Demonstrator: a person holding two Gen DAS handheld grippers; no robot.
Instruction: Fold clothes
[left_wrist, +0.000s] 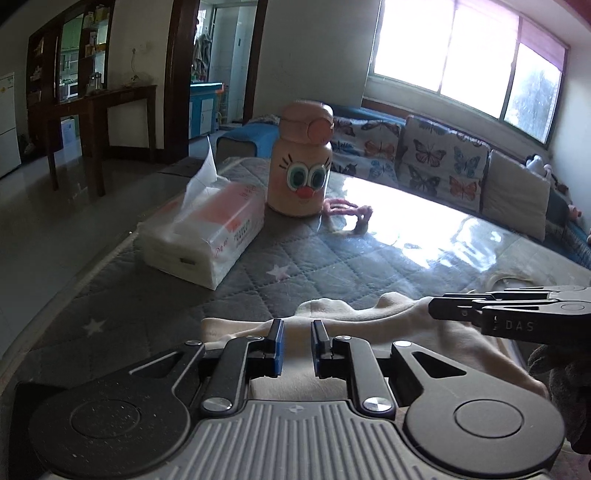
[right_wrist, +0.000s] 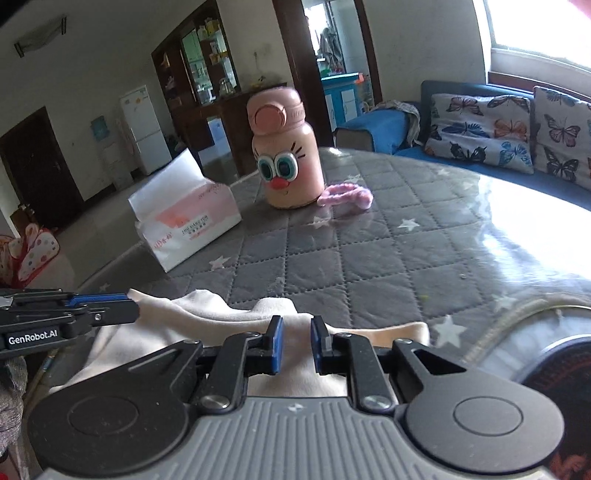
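A cream garment (left_wrist: 369, 319) lies bunched at the near edge of the grey quilted table (left_wrist: 332, 258). My left gripper (left_wrist: 297, 326) hangs just over its left part. The jaws stand a narrow gap apart and the cloth shows below and between them, not pinched. My right gripper (right_wrist: 295, 323) sits the same way over the right part of the garment (right_wrist: 207, 310), slightly parted with cloth under it. Each gripper shows side-on in the other's view: the right gripper (left_wrist: 439, 308) at the right edge, the left gripper (right_wrist: 133, 304) at the left edge.
A tissue pack (left_wrist: 207, 236) and a pink cartoon-face bottle (left_wrist: 301, 162) stand at the table's far left, with a fuzzy pink strap (left_wrist: 351, 214) beside the bottle. A sofa with butterfly cushions (left_wrist: 439, 158) runs behind the table. A round dark object (right_wrist: 554, 362) sits at the near right.
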